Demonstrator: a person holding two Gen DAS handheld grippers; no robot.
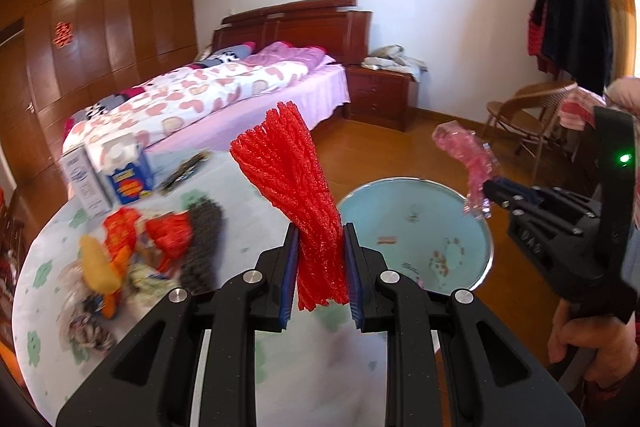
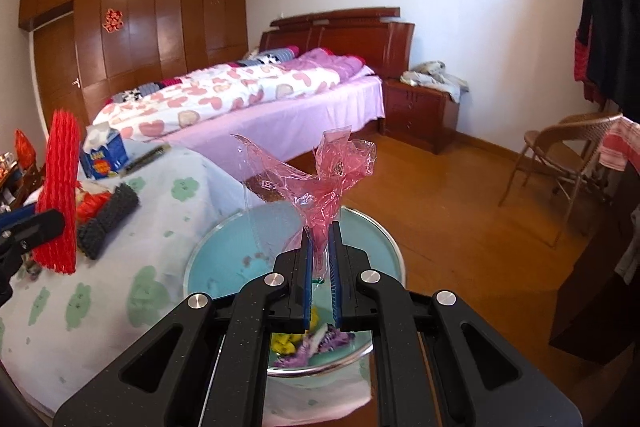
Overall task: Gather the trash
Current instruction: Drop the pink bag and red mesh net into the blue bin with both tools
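My left gripper (image 1: 320, 243) is shut on a red foam net sleeve (image 1: 296, 187) and holds it upright above the table edge, just left of the light-blue trash bin (image 1: 472, 211). My right gripper (image 2: 320, 247) is shut on a crumpled pink plastic wrapper (image 2: 320, 179) and holds it over the bin (image 2: 224, 251). The bin holds purple and yellow scraps (image 2: 316, 343). The right gripper (image 1: 490, 193) with the wrapper (image 1: 468, 155) shows in the left wrist view; the red sleeve (image 2: 58, 195) shows in the right wrist view.
A round table with a cloud-print cloth (image 1: 280, 367) carries a pile of trash (image 1: 132, 243), a dark foam net (image 2: 108, 223) and a tissue box (image 1: 120, 167). A bed (image 2: 248, 99), a nightstand (image 2: 420, 119) and a wicker chair (image 2: 560, 163) stand beyond on the wooden floor.
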